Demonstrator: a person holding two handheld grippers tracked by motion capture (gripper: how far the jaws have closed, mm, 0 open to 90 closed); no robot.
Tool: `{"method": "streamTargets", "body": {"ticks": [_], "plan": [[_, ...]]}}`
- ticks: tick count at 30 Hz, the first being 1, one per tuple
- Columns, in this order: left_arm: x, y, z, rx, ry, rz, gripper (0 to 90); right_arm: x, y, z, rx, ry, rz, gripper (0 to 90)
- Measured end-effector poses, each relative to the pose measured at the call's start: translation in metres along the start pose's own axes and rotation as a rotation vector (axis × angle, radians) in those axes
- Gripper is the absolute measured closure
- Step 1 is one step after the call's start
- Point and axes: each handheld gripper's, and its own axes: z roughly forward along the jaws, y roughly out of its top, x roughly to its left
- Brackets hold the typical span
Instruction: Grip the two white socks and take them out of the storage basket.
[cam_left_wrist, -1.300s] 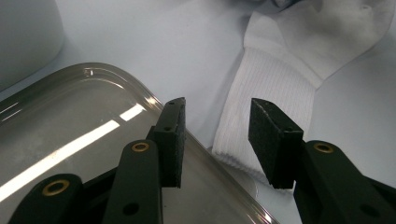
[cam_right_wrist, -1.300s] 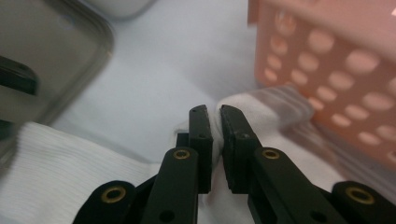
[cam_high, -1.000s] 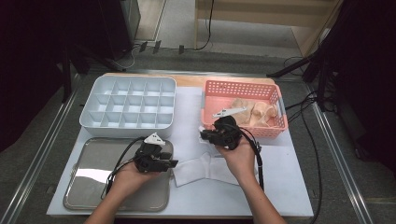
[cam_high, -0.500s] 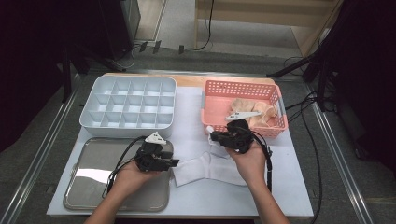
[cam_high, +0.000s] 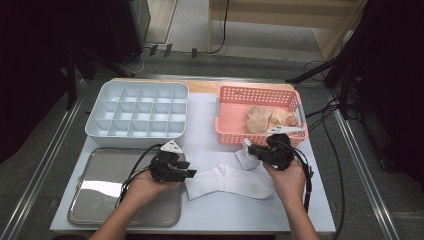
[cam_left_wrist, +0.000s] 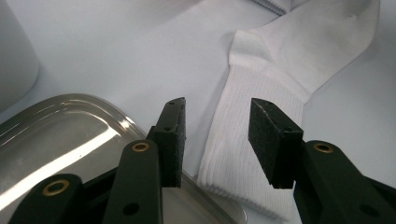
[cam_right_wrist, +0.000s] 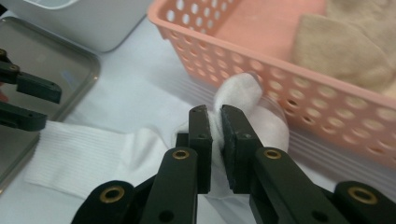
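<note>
The right tool (cam_right_wrist: 214, 122), held low beside the pink basket (cam_high: 235, 125), is clenched on the white sock's (cam_high: 230, 180) toe. The left tool (cam_left_wrist: 215, 135) rests level over the sock's cuff with its jaws apart, released. No legible writing appears.

White sock (cam_high: 227, 181) lies flat, toe end lifted.

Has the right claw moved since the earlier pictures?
Yes. The right claw, shut on the white sock, moved away from the pink basket toward the near table edge.
</note>
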Motion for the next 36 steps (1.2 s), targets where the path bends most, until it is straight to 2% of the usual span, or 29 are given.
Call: {"method": "streamTargets", "body": {"ticks": [10, 15, 21, 27, 36], "plan": [[-0.002, 0.005, 0.004, 0.006, -0.009, 0.018, 57.8, -0.03, -0.024, -0.013, 0.034, -0.061, 0.077, 82.8], [-0.001, 0.007, 0.005, 0.006, -0.009, 0.022, 57.8, -0.036, -0.03, -0.018, 0.027, -0.07, 0.104, 79.4], [-0.001, 0.008, 0.005, 0.002, -0.011, 0.025, 57.8, -0.032, -0.031, -0.028, 0.013, -0.09, 0.096, 73.8], [-0.001, 0.009, 0.005, -0.001, -0.012, 0.024, 57.8, -0.022, -0.025, -0.044, -0.068, -0.11, 0.07, 71.6], [0.0, 0.009, 0.004, 0.003, -0.01, 0.028, 57.8, -0.02, -0.027, -0.029, -0.032, -0.101, 0.062, 70.0]]}}
